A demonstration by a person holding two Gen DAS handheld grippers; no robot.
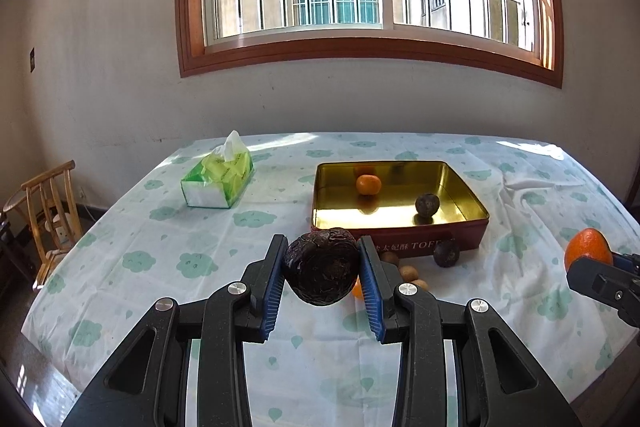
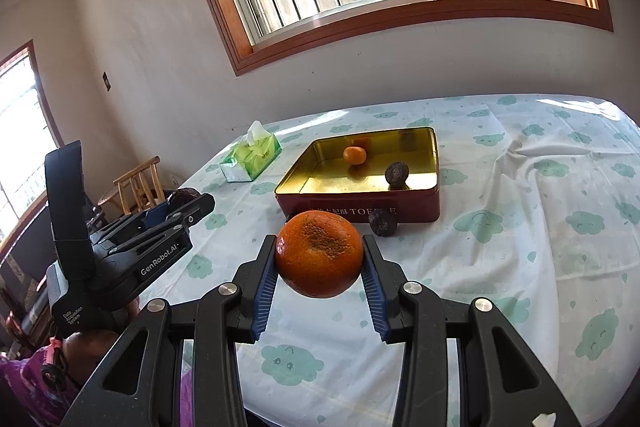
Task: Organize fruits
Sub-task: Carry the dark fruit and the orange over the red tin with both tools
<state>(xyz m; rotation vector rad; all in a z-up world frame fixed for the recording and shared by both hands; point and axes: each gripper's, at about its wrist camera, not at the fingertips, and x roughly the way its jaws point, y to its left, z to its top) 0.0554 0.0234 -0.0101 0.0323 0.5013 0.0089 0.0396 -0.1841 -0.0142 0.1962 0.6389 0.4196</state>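
My left gripper [image 1: 322, 269] is shut on a dark wrinkled passion fruit [image 1: 320, 267], held above the table in front of the tin. My right gripper [image 2: 320, 255] is shut on a large orange [image 2: 319, 253], also held above the table; it shows at the right edge of the left wrist view [image 1: 588, 249]. The red tin with a gold inside [image 1: 400, 251] [image 2: 360, 213] holds a small orange [image 1: 368, 184] [image 2: 354, 155] and a passion fruit [image 1: 427, 205] [image 2: 396, 174]. Another passion fruit [image 1: 446, 253] [image 2: 383, 222] lies on the cloth against the tin's front.
A green tissue box [image 1: 218, 181] [image 2: 252, 157] stands left of the tin. Small brown fruits [image 1: 408, 273] and a bit of an orange [image 1: 357, 289] lie on the cloth behind my left fingers. A wooden chair [image 1: 48, 211] stands off the table's left edge.
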